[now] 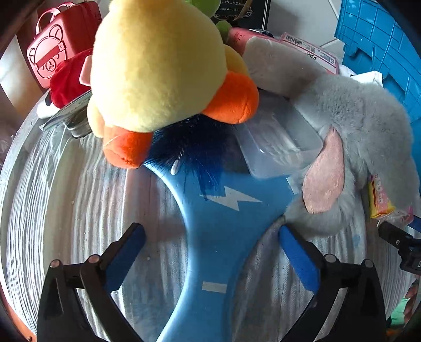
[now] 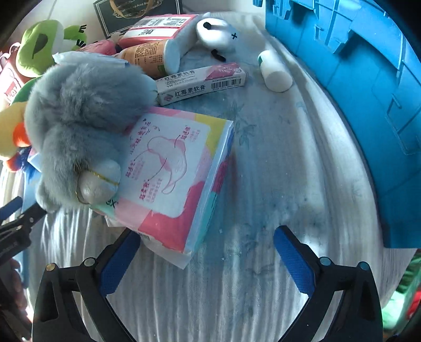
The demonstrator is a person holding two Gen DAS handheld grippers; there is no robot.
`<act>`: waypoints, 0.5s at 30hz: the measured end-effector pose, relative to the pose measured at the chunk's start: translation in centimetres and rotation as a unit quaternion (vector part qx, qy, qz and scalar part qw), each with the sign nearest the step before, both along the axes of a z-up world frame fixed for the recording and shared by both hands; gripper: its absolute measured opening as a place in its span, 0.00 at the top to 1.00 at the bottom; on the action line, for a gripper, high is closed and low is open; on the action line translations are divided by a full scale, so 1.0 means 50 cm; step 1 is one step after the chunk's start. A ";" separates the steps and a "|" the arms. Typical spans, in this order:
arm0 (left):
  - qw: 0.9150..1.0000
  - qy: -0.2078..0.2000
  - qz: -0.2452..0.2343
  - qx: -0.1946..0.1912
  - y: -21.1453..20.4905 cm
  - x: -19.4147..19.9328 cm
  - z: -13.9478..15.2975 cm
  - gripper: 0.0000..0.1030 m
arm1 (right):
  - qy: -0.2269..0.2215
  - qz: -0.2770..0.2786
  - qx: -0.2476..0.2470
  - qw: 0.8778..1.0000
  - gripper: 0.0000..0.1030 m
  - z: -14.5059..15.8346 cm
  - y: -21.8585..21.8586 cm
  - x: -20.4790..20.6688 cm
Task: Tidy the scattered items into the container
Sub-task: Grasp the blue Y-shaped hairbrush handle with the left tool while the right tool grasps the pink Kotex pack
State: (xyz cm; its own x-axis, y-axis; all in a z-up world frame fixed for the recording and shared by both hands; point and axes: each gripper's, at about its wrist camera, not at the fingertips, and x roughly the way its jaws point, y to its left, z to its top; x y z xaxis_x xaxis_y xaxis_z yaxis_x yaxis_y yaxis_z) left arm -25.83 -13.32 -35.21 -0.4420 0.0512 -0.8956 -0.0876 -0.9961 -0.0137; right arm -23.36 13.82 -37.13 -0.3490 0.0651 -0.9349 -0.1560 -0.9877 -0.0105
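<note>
1. Pale ribbed cloth [image 2: 263,289] over the work surface, faintly printed with blue flowers; white wall behind.
2. One blue crate [image 2: 355,105], the container, at the far right of the cloth, its ribbed wall toward the right wrist view.
3. Left gripper [image 1: 211,252]: jaws spread wide, astride the blue brush [image 1: 215,236] without pressing it; brush flat on the cloth, one white lightning mark on its handle, bristles under the yellow duck [image 1: 158,65].
4. Right gripper [image 2: 206,252]: jaws wide, nothing gripped; left pad just beside the corner of one pink tissue pack [image 2: 179,179].
5. Soft toys, four: yellow duck with orange bill and foot; grey rabbit [image 2: 84,110], lying partly on the tissue pack; green frog [image 2: 39,44]; small white-faced grey toy [image 2: 213,31].
6. One clear plastic tub [image 1: 279,142] between duck and rabbit.
7. One long ointment box [image 2: 202,81] and one white bottle [image 2: 275,71] on its side, near the crate.
8. One red case [image 1: 52,50] and one black gift box [image 2: 136,13] at the back.
</note>
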 end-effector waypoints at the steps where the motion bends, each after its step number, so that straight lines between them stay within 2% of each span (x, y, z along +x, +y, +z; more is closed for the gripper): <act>1: 1.000 0.001 0.000 0.001 -0.002 0.001 0.000 0.00 | 0.005 0.000 0.004 1.000 0.00 -0.001 -0.004 0.004; 3: 1.000 -0.001 0.001 0.004 -0.004 0.002 0.002 0.02 | 0.000 0.008 0.003 1.000 0.00 0.001 -0.009 0.007; 4: 1.000 0.000 0.000 0.005 -0.005 0.005 0.006 0.07 | -0.010 0.013 -0.002 1.000 0.00 0.002 -0.009 0.006; 6: 1.000 0.001 -0.017 0.008 0.000 0.013 0.019 0.39 | -0.022 -0.003 -0.029 0.999 0.05 0.014 0.000 0.009; 7: 1.000 -0.001 -0.026 0.009 0.003 0.017 0.022 0.44 | -0.013 -0.017 -0.048 0.999 0.06 0.028 0.004 0.017; 11: 1.000 0.001 -0.026 0.009 -0.001 0.027 0.024 0.48 | 0.046 -0.019 -0.058 0.997 0.06 0.091 -0.021 0.034; 15: 1.000 0.006 -0.023 0.011 -0.003 0.021 0.023 0.44 | 0.044 -0.019 -0.066 0.997 0.06 0.080 -0.040 -0.011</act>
State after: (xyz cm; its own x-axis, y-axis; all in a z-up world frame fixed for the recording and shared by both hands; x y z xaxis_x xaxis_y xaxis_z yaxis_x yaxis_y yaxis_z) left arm -24.78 -13.46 -34.04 -0.4494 0.0925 -0.8885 -0.1346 -0.9903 -0.0350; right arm -23.91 11.80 -33.12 -0.4302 -0.0419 -0.9018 -0.1880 -0.9729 0.1349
